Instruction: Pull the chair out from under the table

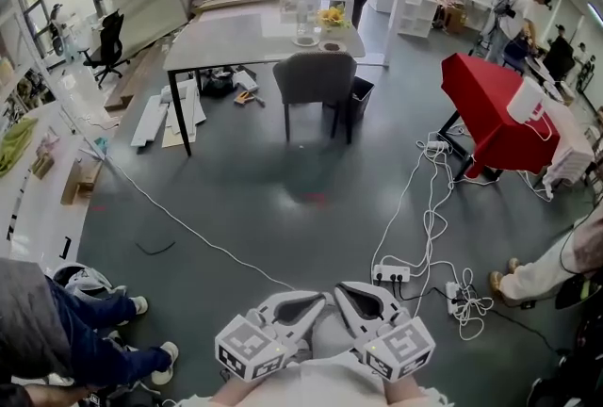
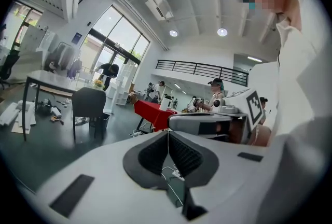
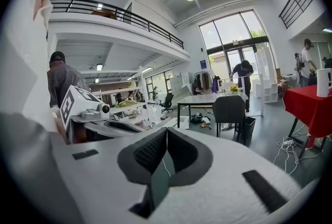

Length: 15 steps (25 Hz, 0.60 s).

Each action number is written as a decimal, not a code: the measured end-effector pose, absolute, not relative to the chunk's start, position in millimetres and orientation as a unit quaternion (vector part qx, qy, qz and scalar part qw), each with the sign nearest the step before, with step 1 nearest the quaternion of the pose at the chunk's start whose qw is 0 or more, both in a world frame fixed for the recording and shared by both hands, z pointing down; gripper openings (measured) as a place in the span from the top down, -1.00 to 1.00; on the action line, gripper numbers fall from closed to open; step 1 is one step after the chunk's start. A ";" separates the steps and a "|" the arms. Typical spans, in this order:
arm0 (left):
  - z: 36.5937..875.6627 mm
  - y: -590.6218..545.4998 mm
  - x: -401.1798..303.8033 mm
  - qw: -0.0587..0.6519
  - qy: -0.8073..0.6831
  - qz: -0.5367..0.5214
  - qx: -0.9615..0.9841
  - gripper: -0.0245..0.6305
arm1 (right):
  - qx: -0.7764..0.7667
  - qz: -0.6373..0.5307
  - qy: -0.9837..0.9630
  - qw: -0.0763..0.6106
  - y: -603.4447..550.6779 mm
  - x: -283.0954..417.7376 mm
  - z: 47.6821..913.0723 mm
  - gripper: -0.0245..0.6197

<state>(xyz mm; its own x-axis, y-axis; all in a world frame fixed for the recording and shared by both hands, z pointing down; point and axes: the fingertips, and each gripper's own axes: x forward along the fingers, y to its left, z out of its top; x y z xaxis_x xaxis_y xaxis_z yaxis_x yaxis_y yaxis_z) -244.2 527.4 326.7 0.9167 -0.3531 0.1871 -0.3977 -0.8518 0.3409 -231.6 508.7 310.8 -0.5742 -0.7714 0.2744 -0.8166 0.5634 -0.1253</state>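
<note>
A wide grey floor (image 1: 254, 198) fills most of the head view. Across it, in the upper middle of the frame, stands a long pale surface (image 1: 240, 36) on dark legs. A dark grey chair (image 1: 315, 80) is at its near edge, towards the right end, with its back facing the camera and its seat pushed in beneath. From this distance it is not clear whether the chair touches the surface.

Both pairs of tongs sit at the bottom centre of the frame, side by side and well apart from the chair. The left tongs (image 1: 303, 303) are closed with nothing between them, and their own view shows the dark pads (image 2: 155, 153) meeting along a thin seam. The right tongs (image 1: 356, 299) are also pressed together and empty (their view shows the same closed seam).

The task looks not yet begun. The chair is still tucked in and nothing grips it. What remains, as far as can be judged, is to cross the open floor, take hold of the chair back and draw it away from the surface.

No brand, label or readable writing shows in any view. The only print is the black-and-white square markers (image 1: 250, 349) on the cubes of the tongs, which are patterns rather than words.
</note>
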 end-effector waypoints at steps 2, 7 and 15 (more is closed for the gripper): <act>328.0 513.0 -242.6 0.187 -0.196 0.060 0.961 0.88 | 0.443 0.115 -0.884 0.092 494.8 -232.3 309.1 0.92; 332.8 461.2 -232.3 0.181 -0.209 0.060 0.959 0.88 | 0.441 0.108 -0.887 0.082 447.9 -218.9 310.6 0.92; 332.6 349.5 -188.4 0.172 -0.225 0.063 0.957 0.88 | 0.433 0.094 -0.893 0.077 338.2 -168.3 306.2 0.92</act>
